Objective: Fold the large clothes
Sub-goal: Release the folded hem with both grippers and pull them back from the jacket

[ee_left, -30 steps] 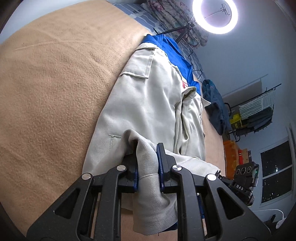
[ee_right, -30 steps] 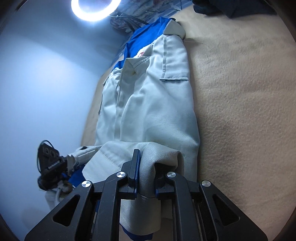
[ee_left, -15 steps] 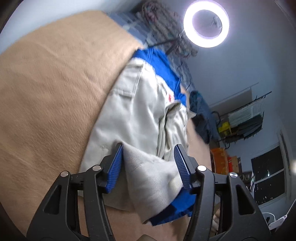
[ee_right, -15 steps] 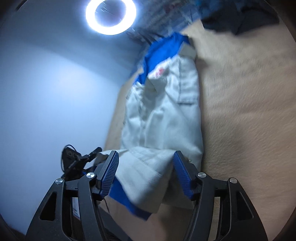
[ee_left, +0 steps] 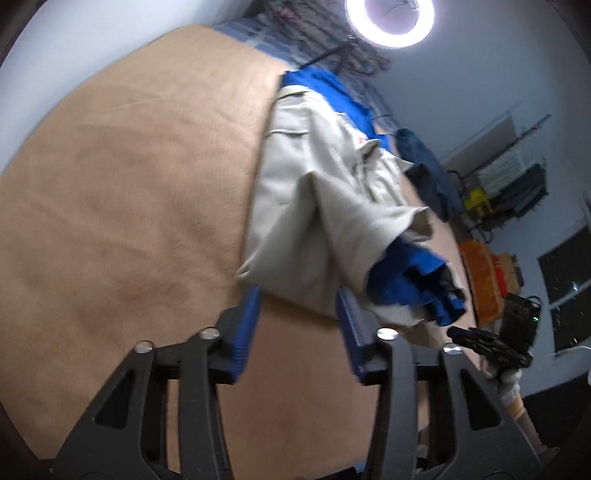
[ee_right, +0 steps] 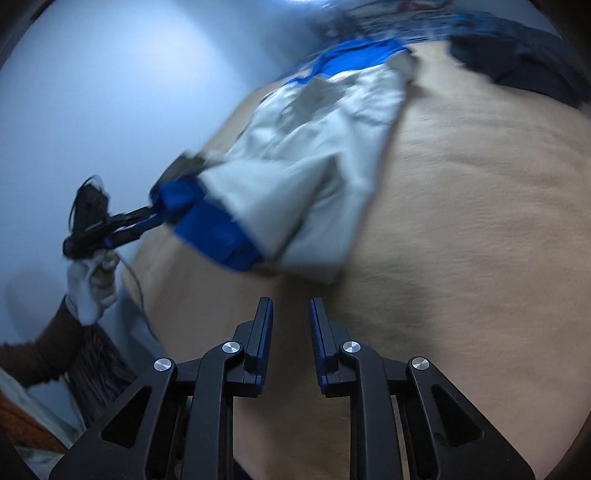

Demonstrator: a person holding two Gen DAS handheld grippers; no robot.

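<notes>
Evidently:

1. Judged the step as a pause between folds: found the beige-and-blue garment (ee_left: 317,184) lying lengthwise on the tan blanket (ee_left: 129,203), its near end doubled over in a loose heap with blue lining showing.
2. Saw the left gripper (ee_left: 298,295) with jaws partly apart and just closing, holding nothing, the garment's near edge lying just beyond its tips.
3. Saw the right gripper (ee_right: 291,301) narrowed to a slim gap, also just closing, with only bare blanket between its jaws.
4. Reckoned the next move called for opening again, pinching both corners of the heaped end, then carrying it evenly toward the far end.
5. Noted in the left wrist view alone the ring light (ee_left: 389,22); in the right wrist view alone, a gloved hand (ee_right: 88,284) gripping the left tool beside the blue fold.
</notes>
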